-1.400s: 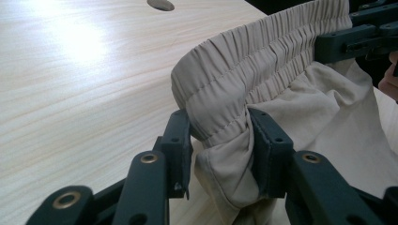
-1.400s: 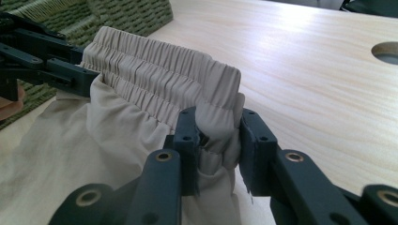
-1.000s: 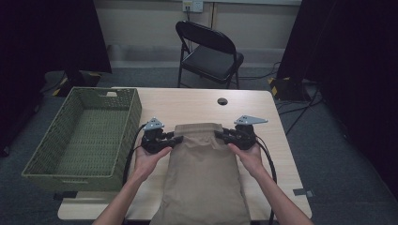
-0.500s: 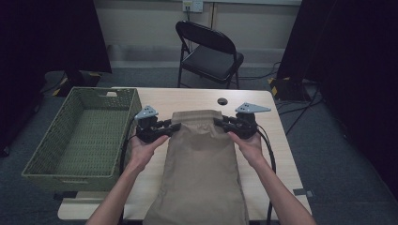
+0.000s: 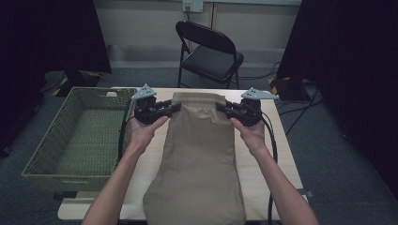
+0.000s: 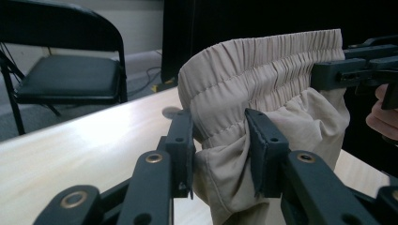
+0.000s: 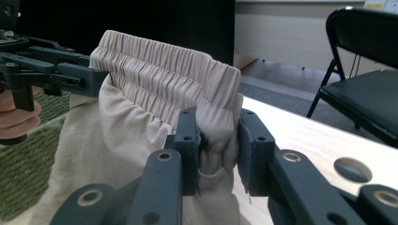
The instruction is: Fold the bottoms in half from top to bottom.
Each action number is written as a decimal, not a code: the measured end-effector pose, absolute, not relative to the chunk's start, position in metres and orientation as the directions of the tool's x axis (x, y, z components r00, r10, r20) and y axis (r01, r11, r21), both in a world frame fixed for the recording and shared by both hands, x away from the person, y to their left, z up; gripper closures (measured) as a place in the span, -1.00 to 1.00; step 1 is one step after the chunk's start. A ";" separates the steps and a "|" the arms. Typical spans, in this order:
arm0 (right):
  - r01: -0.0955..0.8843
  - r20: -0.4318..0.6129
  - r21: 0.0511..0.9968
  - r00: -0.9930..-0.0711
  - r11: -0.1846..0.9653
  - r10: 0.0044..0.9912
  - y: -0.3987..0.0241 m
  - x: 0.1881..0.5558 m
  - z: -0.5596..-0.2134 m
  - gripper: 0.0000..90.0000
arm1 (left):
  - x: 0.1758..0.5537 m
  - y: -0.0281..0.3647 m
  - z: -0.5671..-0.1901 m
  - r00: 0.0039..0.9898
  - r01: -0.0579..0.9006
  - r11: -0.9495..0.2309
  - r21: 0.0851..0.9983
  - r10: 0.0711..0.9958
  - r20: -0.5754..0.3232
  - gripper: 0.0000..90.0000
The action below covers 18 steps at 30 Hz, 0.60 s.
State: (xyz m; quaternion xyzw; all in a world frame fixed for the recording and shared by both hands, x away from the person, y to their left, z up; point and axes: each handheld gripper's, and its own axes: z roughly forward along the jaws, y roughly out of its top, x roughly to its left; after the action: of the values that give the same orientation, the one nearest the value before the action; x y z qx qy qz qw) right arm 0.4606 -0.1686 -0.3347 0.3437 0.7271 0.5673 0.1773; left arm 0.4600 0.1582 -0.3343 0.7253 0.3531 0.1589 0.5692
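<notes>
Beige trousers (image 5: pixel 199 159) with a gathered elastic waistband (image 6: pixel 263 65), held up by that waistband above the far half of the light wooden table (image 5: pixel 277 154); the long axis runs from the waistband at the far side toward the person, the legs draping down over the tabletop and off its near edge. The left gripper (image 5: pixel 171 107) is clamped on the left end of the waistband, its jaws partly closed with a bunched fold of cloth pressed between the pads (image 6: pixel 260 140); the right gripper (image 5: pixel 221 107) is clamped likewise on the right end, fabric pinched between its pads (image 7: pixel 190 140). The two grippers face each other across the waistband, level with one another, so neither is nearer the garment. A green woven basket (image 5: pixel 47 154) stands just left of the table on the left gripper's side, with nothing seen in it; any transfer into it would likely carry the garment sideways to the left. A black folding chair (image 5: pixel 209 54) stands beyond the table's far edge.
</notes>
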 end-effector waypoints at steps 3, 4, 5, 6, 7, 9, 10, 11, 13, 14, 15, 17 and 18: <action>0.290 0.129 0.950 -0.695 0.112 0.707 -0.169 0.465 -0.327 0.60 | 0.464 0.157 -0.326 0.701 0.315 -0.092 0.945 0.694 -0.166 0.46; 0.286 0.131 0.953 -0.693 0.104 0.709 -0.169 0.467 -0.325 0.60 | 0.465 0.157 -0.324 0.699 0.314 -0.085 0.946 0.694 -0.170 0.46; 0.285 0.133 0.953 -0.691 0.099 0.711 -0.169 0.468 -0.323 0.60 | 0.467 0.157 -0.320 0.700 0.315 -0.082 0.945 0.693 -0.174 0.46; 0.284 0.132 0.954 -0.689 0.098 0.713 -0.169 0.469 -0.321 0.60 | 0.469 0.157 -0.317 0.704 0.307 -0.073 0.949 0.688 -0.175 0.46; 0.281 0.133 0.955 -0.689 0.093 0.713 -0.170 0.470 -0.319 0.60 | 0.470 0.158 -0.315 0.706 0.306 -0.061 0.950 0.684 -0.184 0.47; 0.275 0.132 0.957 -0.687 0.088 0.714 -0.170 0.472 -0.314 0.60 | 0.473 0.157 -0.310 0.703 0.303 -0.068 0.951 0.689 -0.175 0.47; 0.270 0.125 0.958 -0.686 0.092 0.717 -0.170 0.473 -0.311 0.60 | 0.474 0.156 -0.307 0.700 0.301 -0.075 0.951 0.694 -0.166 0.47; 0.269 0.122 0.958 -0.684 0.094 0.719 -0.169 0.473 -0.308 0.60 | 0.476 0.156 -0.305 0.699 0.299 -0.069 0.952 0.695 -0.169 0.48; 0.257 0.109 0.961 -0.685 0.100 0.720 -0.169 0.474 -0.302 0.60 | 0.477 0.156 -0.299 0.700 0.290 -0.065 0.955 0.695 -0.165 0.48; 0.255 0.106 0.962 -0.685 0.101 0.721 -0.169 0.475 -0.298 0.60 | 0.477 0.156 -0.298 0.700 0.288 -0.060 0.956 0.694 -0.167 0.48; 0.254 0.105 0.962 -0.685 0.100 0.721 -0.169 0.476 -0.296 0.60 | 0.478 0.155 -0.296 0.700 0.283 -0.061 0.957 0.696 -0.163 0.48; 0.250 0.101 0.963 -0.681 0.100 0.726 -0.170 0.479 -0.292 0.60 | 0.481 0.154 -0.293 0.698 0.276 -0.057 0.960 0.698 -0.159 0.48; 0.247 0.097 0.964 -0.679 0.101 0.728 -0.170 0.481 -0.290 0.60 | 0.482 0.153 -0.292 0.696 0.274 -0.067 0.960 0.702 -0.150 0.48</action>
State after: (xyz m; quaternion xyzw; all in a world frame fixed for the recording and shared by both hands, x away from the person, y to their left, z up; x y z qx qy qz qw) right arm 0.4805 -0.1697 -0.2899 0.3420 0.7121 0.5765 0.2085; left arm 0.4822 0.1535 -0.2916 0.7074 0.3447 0.1816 0.5897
